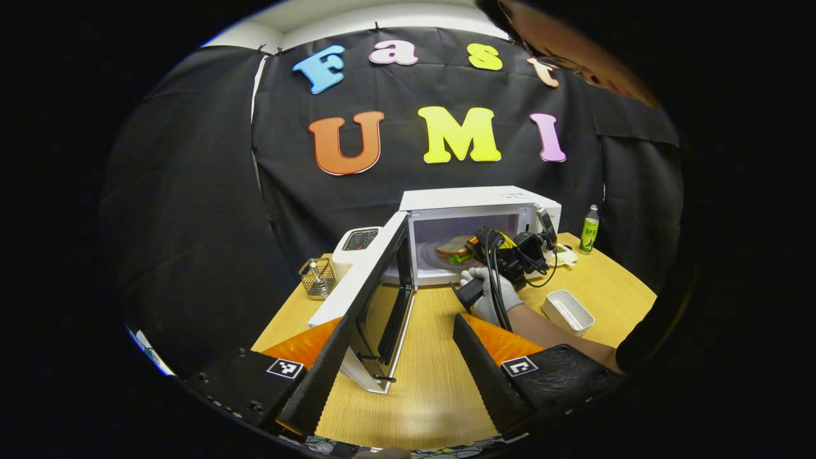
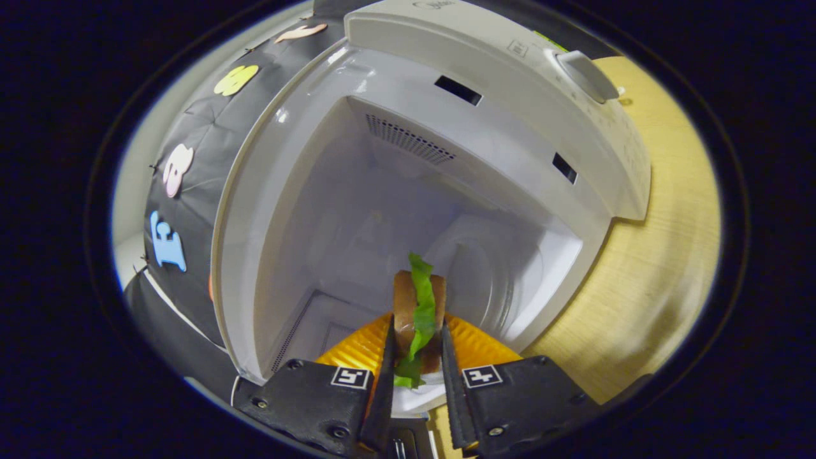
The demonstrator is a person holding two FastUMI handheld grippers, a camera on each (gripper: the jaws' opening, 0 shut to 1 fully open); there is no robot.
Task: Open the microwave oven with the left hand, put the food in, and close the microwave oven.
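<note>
The white microwave (image 1: 478, 199) stands at the back of the wooden table, its door (image 1: 373, 299) swung wide open toward me. My left gripper (image 1: 401, 382) is open and low over the table, its left finger beside the door's outer edge, holding nothing. A gloved hand (image 1: 491, 290) holds my right gripper (image 1: 477, 250) at the oven's mouth. It is shut on a sandwich (image 2: 405, 299) of brown bread and green lettuce, also seen as the sandwich (image 1: 454, 246) just above the glass turntable (image 2: 491, 268). In the right gripper view the right gripper (image 2: 415, 341) points into the cavity (image 2: 376, 210).
A white toaster (image 1: 358, 245) and a wire basket (image 1: 317, 277) sit left of the oven. A white rectangular dish (image 1: 567, 311) lies on the table (image 1: 433, 389) to the right, a green bottle (image 1: 590, 229) behind it. A person leans in at upper right.
</note>
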